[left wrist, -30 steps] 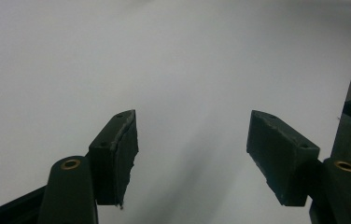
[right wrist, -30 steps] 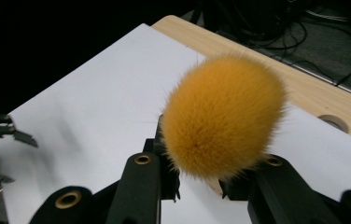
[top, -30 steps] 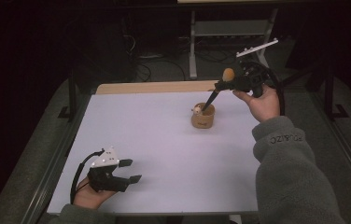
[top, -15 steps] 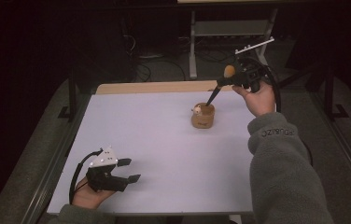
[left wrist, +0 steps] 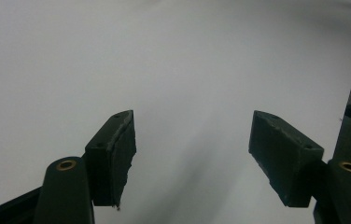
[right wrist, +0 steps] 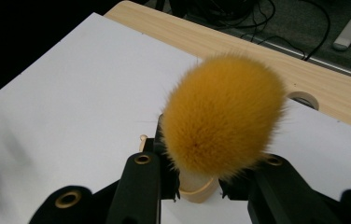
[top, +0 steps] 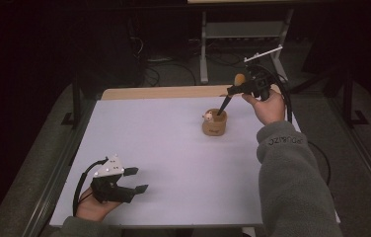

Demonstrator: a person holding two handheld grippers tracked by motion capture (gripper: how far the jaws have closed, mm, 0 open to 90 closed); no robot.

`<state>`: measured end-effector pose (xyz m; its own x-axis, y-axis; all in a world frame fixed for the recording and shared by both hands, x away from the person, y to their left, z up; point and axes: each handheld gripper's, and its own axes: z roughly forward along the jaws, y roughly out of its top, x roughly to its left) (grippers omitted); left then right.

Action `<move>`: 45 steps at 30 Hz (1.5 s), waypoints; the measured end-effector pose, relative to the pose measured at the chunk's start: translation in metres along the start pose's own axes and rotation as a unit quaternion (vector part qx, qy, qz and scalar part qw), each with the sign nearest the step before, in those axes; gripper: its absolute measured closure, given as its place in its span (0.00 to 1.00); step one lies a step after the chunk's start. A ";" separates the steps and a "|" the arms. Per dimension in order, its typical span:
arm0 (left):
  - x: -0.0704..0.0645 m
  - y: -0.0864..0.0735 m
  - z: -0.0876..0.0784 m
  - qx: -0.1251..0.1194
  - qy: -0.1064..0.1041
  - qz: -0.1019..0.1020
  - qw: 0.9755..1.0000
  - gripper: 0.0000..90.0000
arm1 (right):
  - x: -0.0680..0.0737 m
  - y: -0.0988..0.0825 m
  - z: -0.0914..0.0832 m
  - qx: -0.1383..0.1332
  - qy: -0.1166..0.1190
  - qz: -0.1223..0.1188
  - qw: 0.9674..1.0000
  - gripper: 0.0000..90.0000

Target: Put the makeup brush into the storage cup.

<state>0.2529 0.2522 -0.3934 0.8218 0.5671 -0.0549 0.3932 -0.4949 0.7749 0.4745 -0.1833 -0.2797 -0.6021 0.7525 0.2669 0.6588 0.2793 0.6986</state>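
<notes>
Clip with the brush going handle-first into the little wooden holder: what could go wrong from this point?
1. The right gripper is shut on the brush near its orange bristle head, and the dark handle enters the holder at a slant. A sideways push could tip the small holder.
2. The holder already has something pale in it, so the handle may jam against that.
3. The left gripper rests open far off at the near edge of the table, so nothing steadies the holder.

I see the white bench (top: 164,148) w/ a bare wood strip (top: 164,92) along its far edge. A roll of tape (right wrist: 303,99) lies on that strip. Beyond the bench, dark floor w/ loose black cables (top: 161,74) and a grey metal stand (top: 242,30). Grey carpet on both sides.
</notes>
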 end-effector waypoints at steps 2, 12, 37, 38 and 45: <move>0.000 0.000 0.000 -0.001 0.002 0.001 1.000 0.35 | 0.000 -0.001 0.002 0.007 -0.005 -0.002 1.000 0.79; 0.001 -0.001 0.000 -0.002 0.001 -0.001 1.000 0.35 | -0.004 -0.012 0.013 0.003 -0.007 0.014 1.000 0.79; 0.002 -0.001 0.002 0.007 0.002 0.003 1.000 0.34 | -0.014 -0.031 0.032 0.002 -0.011 0.031 0.999 0.79; 0.002 -0.002 0.002 0.007 0.002 0.002 1.000 0.34 | -0.015 -0.032 0.033 0.003 -0.011 0.032 0.999 0.79; 0.002 -0.002 0.002 0.007 0.001 0.000 1.000 0.34 | -0.015 -0.037 0.038 0.001 -0.010 0.035 0.999 0.79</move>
<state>0.2546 0.2529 -0.3961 0.8208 0.5687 -0.0531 0.3991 -0.5045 0.7657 0.4769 -0.1824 -0.3348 -0.5456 0.7818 0.3018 0.7001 0.2273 0.6769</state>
